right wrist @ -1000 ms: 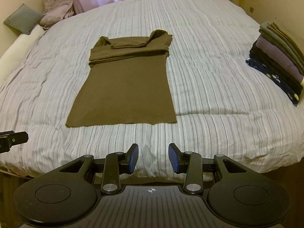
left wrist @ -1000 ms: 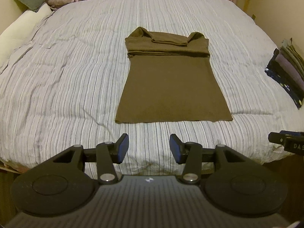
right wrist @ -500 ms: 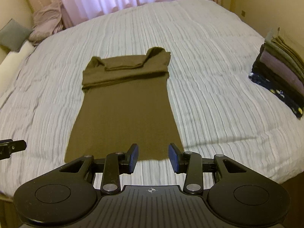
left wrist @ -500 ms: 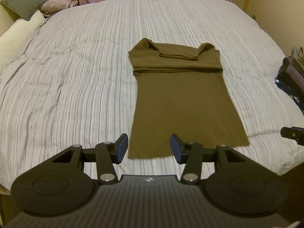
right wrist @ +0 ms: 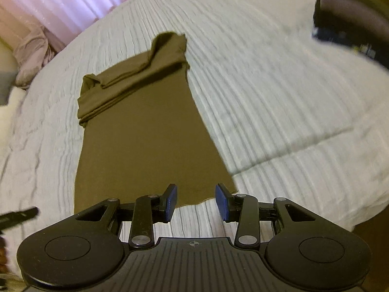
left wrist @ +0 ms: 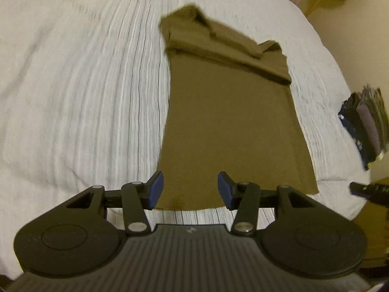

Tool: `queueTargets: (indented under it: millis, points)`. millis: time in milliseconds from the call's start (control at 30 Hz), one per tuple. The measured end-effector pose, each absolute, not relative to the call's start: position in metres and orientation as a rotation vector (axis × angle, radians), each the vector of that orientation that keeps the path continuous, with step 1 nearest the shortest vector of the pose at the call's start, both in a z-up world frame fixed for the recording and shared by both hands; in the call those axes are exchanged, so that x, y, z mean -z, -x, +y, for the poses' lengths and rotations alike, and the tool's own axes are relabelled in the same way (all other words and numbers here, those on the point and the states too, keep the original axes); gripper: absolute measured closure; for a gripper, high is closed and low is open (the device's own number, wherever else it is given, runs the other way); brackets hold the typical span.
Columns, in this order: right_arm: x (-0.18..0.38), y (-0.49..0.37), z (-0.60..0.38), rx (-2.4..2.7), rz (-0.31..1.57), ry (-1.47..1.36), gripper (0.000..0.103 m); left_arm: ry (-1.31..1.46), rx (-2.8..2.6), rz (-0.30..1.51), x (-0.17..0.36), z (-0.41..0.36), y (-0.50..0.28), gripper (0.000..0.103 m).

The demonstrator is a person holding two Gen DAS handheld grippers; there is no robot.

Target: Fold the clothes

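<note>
An olive-brown garment (left wrist: 226,121) lies flat on the striped bed, its sleeves folded across the far end. My left gripper (left wrist: 190,189) hangs open over the near left corner of the hem, with nothing between its blue pads. In the right wrist view the same garment (right wrist: 143,136) stretches away from me. My right gripper (right wrist: 196,202) is open over the near right corner of the hem, empty. The tip of the other gripper shows at each view's edge.
The striped white duvet (left wrist: 80,92) covers the whole bed. A stack of folded clothes (left wrist: 367,121) sits at the bed's right edge, also blurred in the right wrist view as the stack (right wrist: 350,22). Pink bedding (right wrist: 31,53) and curtains lie at the far left.
Both grippers have moved forward and down toward the garment's near hem, each swinging out to its own corner. Both stay open. The garment has not moved.
</note>
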State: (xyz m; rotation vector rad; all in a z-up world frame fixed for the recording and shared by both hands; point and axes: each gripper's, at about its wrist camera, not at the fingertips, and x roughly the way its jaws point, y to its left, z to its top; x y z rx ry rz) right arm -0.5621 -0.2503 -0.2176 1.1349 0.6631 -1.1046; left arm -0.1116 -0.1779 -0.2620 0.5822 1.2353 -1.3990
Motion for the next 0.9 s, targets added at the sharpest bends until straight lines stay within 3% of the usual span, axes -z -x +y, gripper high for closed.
queueTargets:
  millis: [200, 500, 667, 800, 900]
  points:
    - [0.280, 0.573, -0.290, 0.971, 0.649, -1.158, 0.064, -0.469, 1.400, 1.313, 0.333, -0.197, 0.089, 0.060]
    - [0.355, 0.605, -0.338, 0.846, 0.557, -1.221, 0.063, -0.262, 1.551, 1.355, 0.387, -0.208, 0.061, 0.060]
    - [0.377, 0.639, -0.334, 0.703, 0.413, -1.390, 0.064, -0.189, 1.611, 1.465, 0.399, -0.191, 0.056, 0.060]
    - [0.385, 0.644, -0.332, 0.618, 0.412, -1.423, 0.064, -0.167, 1.627, 1.491, 0.405, -0.181, 0.056, 0.061]
    - [0.389, 0.639, -0.335, 0.568, 0.416, -1.433, 0.064, -0.173, 1.606, 1.505, 0.411, -0.185, 0.056, 0.081]
